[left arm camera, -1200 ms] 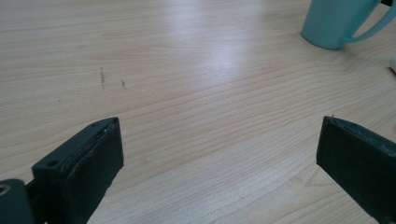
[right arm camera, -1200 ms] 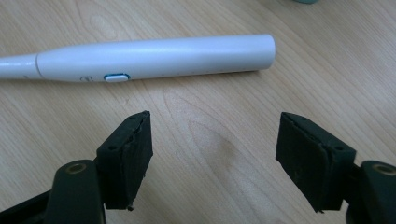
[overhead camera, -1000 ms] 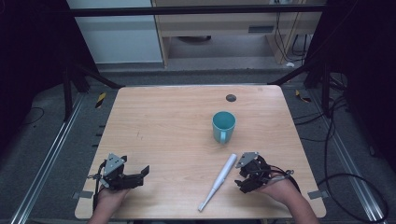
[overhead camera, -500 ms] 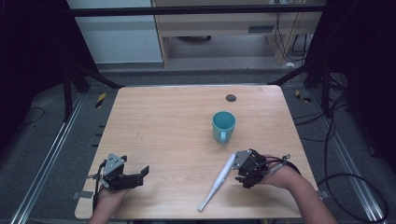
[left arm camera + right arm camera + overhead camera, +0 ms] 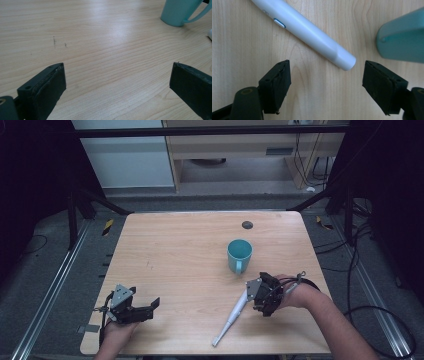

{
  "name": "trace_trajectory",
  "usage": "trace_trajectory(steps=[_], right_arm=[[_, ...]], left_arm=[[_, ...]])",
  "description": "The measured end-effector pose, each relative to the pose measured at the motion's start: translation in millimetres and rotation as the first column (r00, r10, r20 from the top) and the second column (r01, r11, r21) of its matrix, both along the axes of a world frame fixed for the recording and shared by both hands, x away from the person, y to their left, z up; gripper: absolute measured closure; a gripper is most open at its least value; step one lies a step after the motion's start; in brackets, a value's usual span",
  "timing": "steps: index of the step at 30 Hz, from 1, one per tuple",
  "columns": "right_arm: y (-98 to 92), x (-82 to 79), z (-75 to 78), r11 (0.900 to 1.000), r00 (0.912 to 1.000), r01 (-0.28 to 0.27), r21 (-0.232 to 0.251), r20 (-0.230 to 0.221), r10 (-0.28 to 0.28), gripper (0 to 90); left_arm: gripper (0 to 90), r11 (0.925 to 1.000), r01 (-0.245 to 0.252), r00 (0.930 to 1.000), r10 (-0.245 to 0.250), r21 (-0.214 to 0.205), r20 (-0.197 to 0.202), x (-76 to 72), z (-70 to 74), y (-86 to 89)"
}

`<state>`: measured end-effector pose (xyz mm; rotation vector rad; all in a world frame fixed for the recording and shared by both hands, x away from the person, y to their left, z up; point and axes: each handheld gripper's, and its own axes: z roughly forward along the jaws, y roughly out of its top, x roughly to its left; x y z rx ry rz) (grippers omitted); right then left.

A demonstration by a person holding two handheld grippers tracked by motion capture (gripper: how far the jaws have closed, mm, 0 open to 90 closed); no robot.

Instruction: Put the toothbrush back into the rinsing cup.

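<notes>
High view: my right gripper (image 5: 248, 296) sits at the thick upper end of the white handle (image 5: 231, 314), a long pen-shaped wand lying flat on the wooden table (image 5: 175, 255), slanting from near the front edge up toward the teal mug (image 5: 239, 255). The gripper is turned leftward onto that end; whether it touches I cannot tell from here. Mug stands upright just behind the gripper, handle facing the front. My left gripper (image 5: 154, 304) rests near the front left corner, well apart from the wand, jaws pointing right across the table. A small dark round spot (image 5: 247, 225) sits on the tabletop toward the far edge.

Left gripper view: left gripper (image 5: 117, 82) spread wide, nothing but bare wood between the jaws. Mug (image 5: 181, 12) at top right, farther off.

Right gripper view: right gripper (image 5: 327, 75) wide, its jaws have just been opening. The blunt end of the white handle (image 5: 312, 31) lies just ahead of the gap between the jaws, not between the pads; neither pad presses on it. A small button shows on its barrel. The mug (image 5: 403, 41) is at the right, near the wand's end but apart from it.
</notes>
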<state>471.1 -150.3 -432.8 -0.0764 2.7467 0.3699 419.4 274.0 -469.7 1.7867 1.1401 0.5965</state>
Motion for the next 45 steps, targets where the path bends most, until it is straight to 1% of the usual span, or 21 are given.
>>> trace_trajectory(steps=[3, 4, 5, 6, 8, 10, 11, 13, 15, 16, 17, 21, 24, 30, 33, 34, 38, 41, 43, 44, 45], right_arm=[[3.8, 1.3, 3.5, 0.9959, 0.9955, -0.086, -0.030, 0.038, 0.087, 23.5], [3.8, 1.3, 3.5, 0.9959, 0.9955, -0.086, -0.030, 0.038, 0.087, 23.5], [5.3, 2.1, 6.5, 0.9923, 0.9913, -0.120, -0.031, 0.050, 0.122, 24.8], [5.3, 2.1, 6.5, 0.9923, 0.9913, -0.120, -0.031, 0.050, 0.122, 24.8], [7.8, 4.1, 10.8, 0.9822, 0.9813, -0.184, -0.040, 0.050, 0.186, 25.7], [9.0, 4.1, 11.3, 0.9789, 0.9787, -0.198, -0.050, 0.046, 0.200, 25.8], [10.8, 4.5, 11.5, 0.9672, 0.9688, -0.241, -0.081, 0.040, 0.245, 27.2], [11.4, 4.4, 11.0, 0.9634, 0.9659, -0.253, -0.089, 0.033, 0.257, 28.0], [16.2, 4.7, 8.9, 0.9435, 0.9506, -0.304, -0.131, 0.023, 0.310, 28.7], [16.2, 4.7, 8.9, 0.9435, 0.9506, -0.304, -0.131, 0.023, 0.310, 28.7], [19.7, 4.4, 8.5, 0.9349, 0.9440, -0.324, -0.146, 0.017, 0.329, 28.4], [24.7, 5.0, 9.3, 0.9271, 0.9372, -0.346, -0.145, -0.003, 0.349, 28.7], [28.5, 6.3, 10.1, 0.9142, 0.9277, -0.369, -0.167, -0.008, 0.373, 28.1], [36.8, 8.5, 12.7, 0.9093, 0.9196, -0.392, -0.140, -0.030, 0.392, 28.3], [42.8, 8.4, 10.3, 0.8912, 0.9048, -0.426, -0.156, -0.059, 0.422, 29.2], [42.8, 8.4, 10.3, 0.8912, 0.9048, -0.426, -0.156, -0.059, 0.422, 29.2], [47.7, 7.1, 9.8, 0.8571, 0.8820, -0.470, -0.210, -0.080, 0.465, 30.3], [51.7, 6.4, 12.7, 0.8315, 0.8616, -0.507, -0.228, -0.097, 0.498, 31.4], [54.1, 6.9, 13.5, 0.8087, 0.8431, -0.536, -0.242, -0.106, 0.527, 31.9], [55.0, 5.4, 11.6, 0.7856, 0.8261, -0.561, -0.262, -0.112, 0.552, 32.0], [55.0, 5.4, 11.6, 0.7856, 0.8261, -0.561, -0.262, -0.112, 0.552, 32.0]], left_arm=[[0.0, 1.0000, 0.001, 1.0000, -0.001, -0.002, 0.001, 0.2, 0.0, -0.2], [0.0, 1.0000, 0.001, 1.0000, -0.001, -0.002, 0.001, 0.2, 0.0, -0.2], [0.0, 1.0000, 0.002, 1.0000, -0.002, -0.005, 0.001, 0.5, 0.2, -0.2], [0.0, 1.0000, 0.002, 1.0000, -0.002, -0.005, 0.001, 0.5, 0.2, -0.2], [0.0, 1.0000, 0.004, 1.0000, -0.004, -0.006, 0.002, 0.4, 0.5, -0.3], [0.0, 0.9999, 0.005, 1.0000, -0.005, -0.011, 0.002, 0.2, 0.8, -0.6], [0.0, 0.9999, 0.006, 1.0000, -0.006, -0.016, 0.002, 0.0, 0.9, -0.6], [0.0, 0.9997, 0.009, 1.0000, -0.009, -0.021, 0.004, -0.6, 1.4, -1.0], [0.0, 0.9998, 0.010, 0.9999, -0.010, -0.019, 0.005, -0.8, 1.5, -1.5], [0.0, 0.9998, 0.012, 0.9999, -0.012, -0.019, 0.005, -0.8, 1.5, -1.7], [0.0, 0.9998, 0.013, 0.9999, -0.013, -0.016, 0.004, -0.8, 1.4, -1.9], [0.0, 0.9998, 0.014, 0.9999, -0.014, -0.013, 0.007, -1.1, 1.6, -2.6], [0.0, 0.9998, 0.014, 0.9999, -0.014, -0.015, 0.009, -1.3, 1.8, -2.1], [0.0, 0.9997, 0.013, 0.9999, -0.013, -0.019, 0.006, -1.0, 1.9, -2.0], [0.0, 0.9998, 0.015, 0.9999, -0.015, -0.016, 0.009, -0.9, 2.2, -1.7], [0.0, 0.9998, 0.014, 0.9999, -0.014, -0.017, 0.009, -1.0, 2.2, -1.6], [0.0, 0.9997, 0.013, 0.9999, -0.013, -0.022, 0.007, -0.7, 2.3, -0.8], [0.0, 0.9996, 0.013, 0.9999, -0.012, -0.025, 0.009, -0.6, 2.4, -0.6], [0.0, 0.9996, 0.013, 0.9999, -0.013, -0.025, 0.011, -0.7, 2.6, -0.6], [0.0, 0.9996, 0.014, 0.9998, -0.014, -0.024, 0.012, -0.8, 2.8, -0.4], [0.0, 0.9996, 0.014, 0.9998, -0.014, -0.025, 0.013, -0.8, 2.9, -0.3]])
